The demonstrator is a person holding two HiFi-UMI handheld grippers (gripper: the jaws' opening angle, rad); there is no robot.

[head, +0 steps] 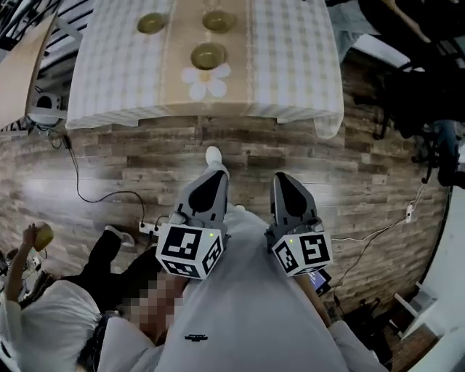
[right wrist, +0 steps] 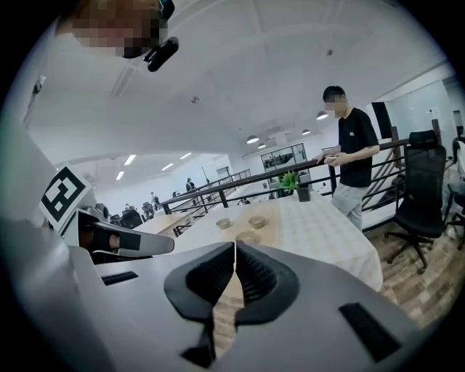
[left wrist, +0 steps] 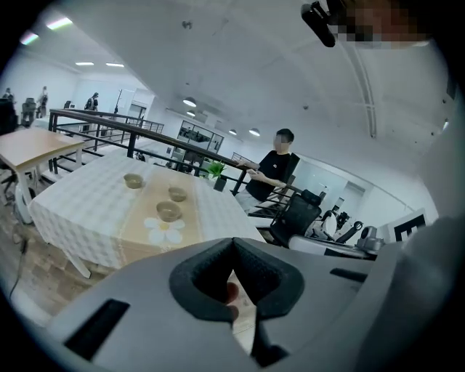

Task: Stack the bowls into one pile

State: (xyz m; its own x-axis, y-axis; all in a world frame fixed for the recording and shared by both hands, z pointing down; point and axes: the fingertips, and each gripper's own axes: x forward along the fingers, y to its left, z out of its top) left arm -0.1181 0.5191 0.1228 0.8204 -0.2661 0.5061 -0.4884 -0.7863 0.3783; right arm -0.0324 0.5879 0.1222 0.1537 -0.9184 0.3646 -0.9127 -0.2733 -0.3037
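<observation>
Both grippers empty, well short of the table; nothing stacked yet.

Left gripper (left wrist: 234, 243) jaws are pressed together on nothing, and right gripper (right wrist: 235, 247) is the same, a thin seam between the pads. Both are held low by the person's body over the wood floor (head: 109, 167), well apart from the table (head: 109, 73). Three bowls sit apart. The near bowl (head: 208, 55) is on the tan runner (head: 178, 80), just behind the daisy print (head: 205, 81) by the near edge. The back bowl (head: 219, 20) is on the runner toward the far edge. The left bowl (head: 152, 22) is just off the runner's left side, also toward the far edge. They look small, rigid, glazed: probably light, slick and chippable. I'd pinch the rim wall, one jaw inside and one outside, then set it down gently into the next.
</observation>
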